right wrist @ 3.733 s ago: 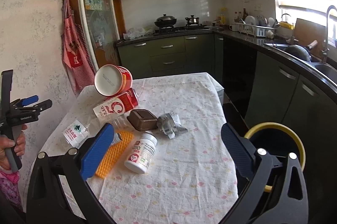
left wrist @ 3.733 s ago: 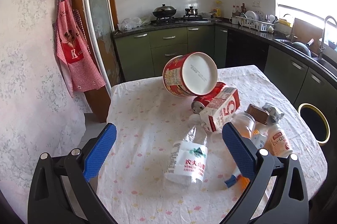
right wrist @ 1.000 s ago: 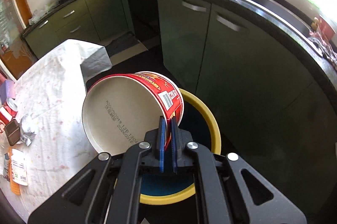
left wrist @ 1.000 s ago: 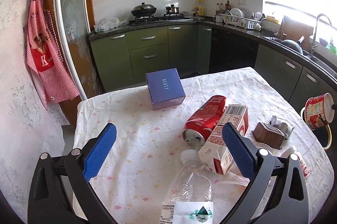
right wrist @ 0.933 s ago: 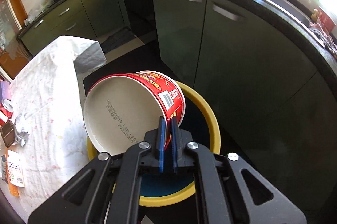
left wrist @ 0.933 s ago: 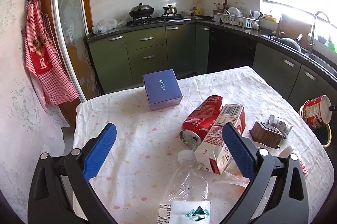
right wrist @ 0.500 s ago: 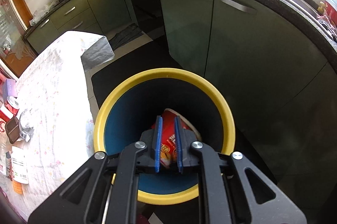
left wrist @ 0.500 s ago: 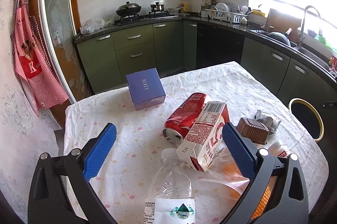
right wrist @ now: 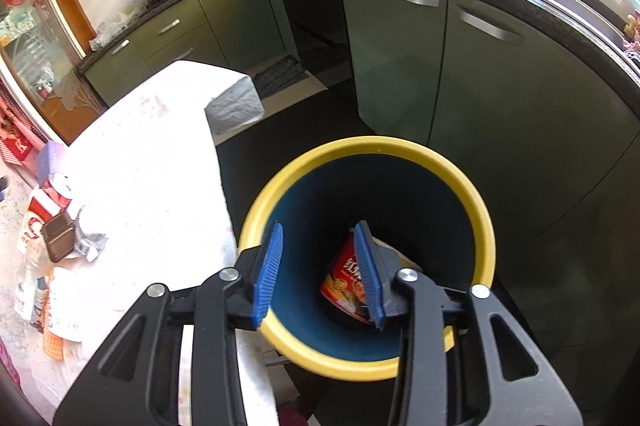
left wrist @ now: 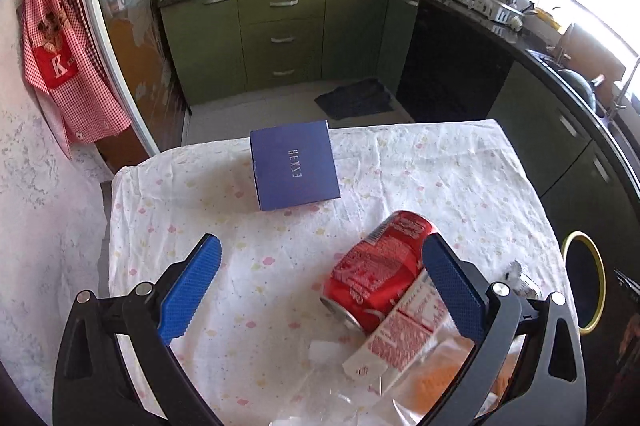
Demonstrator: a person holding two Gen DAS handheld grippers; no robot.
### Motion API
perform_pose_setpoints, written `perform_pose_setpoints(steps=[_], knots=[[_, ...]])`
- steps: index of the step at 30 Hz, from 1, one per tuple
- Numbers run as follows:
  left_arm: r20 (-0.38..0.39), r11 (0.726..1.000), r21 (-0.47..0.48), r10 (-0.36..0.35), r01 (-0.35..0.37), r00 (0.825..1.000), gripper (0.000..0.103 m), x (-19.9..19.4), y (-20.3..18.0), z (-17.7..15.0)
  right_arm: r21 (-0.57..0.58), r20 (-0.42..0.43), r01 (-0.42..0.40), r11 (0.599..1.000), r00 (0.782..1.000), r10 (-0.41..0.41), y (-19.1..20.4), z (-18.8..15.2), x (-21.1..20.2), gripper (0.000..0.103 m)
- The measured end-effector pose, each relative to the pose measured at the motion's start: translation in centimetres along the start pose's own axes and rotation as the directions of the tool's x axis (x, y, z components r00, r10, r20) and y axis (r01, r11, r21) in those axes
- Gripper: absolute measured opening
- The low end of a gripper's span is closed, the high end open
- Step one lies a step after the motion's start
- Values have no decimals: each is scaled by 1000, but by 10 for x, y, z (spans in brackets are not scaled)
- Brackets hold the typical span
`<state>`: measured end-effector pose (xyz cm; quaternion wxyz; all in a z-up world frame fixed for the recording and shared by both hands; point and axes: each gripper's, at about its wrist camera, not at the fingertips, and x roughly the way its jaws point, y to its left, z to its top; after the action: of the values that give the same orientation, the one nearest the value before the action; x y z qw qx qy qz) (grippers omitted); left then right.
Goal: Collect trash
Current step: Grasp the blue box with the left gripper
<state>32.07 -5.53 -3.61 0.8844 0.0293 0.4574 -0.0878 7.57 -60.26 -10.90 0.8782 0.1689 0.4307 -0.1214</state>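
The right gripper (right wrist: 318, 266) hangs over the mouth of the bin (right wrist: 280, 193), its jaws part-way apart with nothing between them; they have just been opening. Below them, at the bottom of the bin, lies the red noodle cup (right wrist: 346, 278), on its side against the inner wall. That piece of trash is in, so one item is done.

The left gripper (left wrist: 320, 278) is over the table (left wrist: 440, 161), jaws wide and empty. Closest to it is a heap still waiting: a clear plastic bottle (left wrist: 320, 398) at the lower edge of the view, an orange mesh piece (left wrist: 436, 382) under clear plastic, and a red-and-white carton (left wrist: 396, 334) leaning against a red soda can (left wrist: 380, 266) that lies on its side. The can sits just inside the right-hand finger, untouched. A crumpled silver wrapper (left wrist: 516, 274) shows behind that finger. In the right wrist view a brown tray (right wrist: 58, 236) and a white pill bottle (right wrist: 66, 306) also lie in that heap.

Farther off on the cloth sits a blue box (left wrist: 294, 165), well apart from the rest; whether it counts as trash I cannot tell.

By my reading the job is barely begun: one item binned, most of the pile left, and the can or carton looks the likely next pick.
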Motion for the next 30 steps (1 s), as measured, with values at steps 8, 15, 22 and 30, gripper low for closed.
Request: perform_pose_setpoints(steps=[8,15,22,30], knots=[[-95,980,-104,161,-171,982,99,74,3,42,-62,31,-58,996,998,60,28,-21,-21,45],[-156,975,-150,142,-165,978,99,112,12,55,-87,23,-81,993,996,84,39,-21,-18,46],[-169,977,-130,144,-167,975,98,134,14,61,-94,2,-92,991,996,92,43,-22,-8,46],[-182,980,-141,112,-139,977,76,144,20,57,-91,1,-95,991,995,95,44,-23,-8,46]])
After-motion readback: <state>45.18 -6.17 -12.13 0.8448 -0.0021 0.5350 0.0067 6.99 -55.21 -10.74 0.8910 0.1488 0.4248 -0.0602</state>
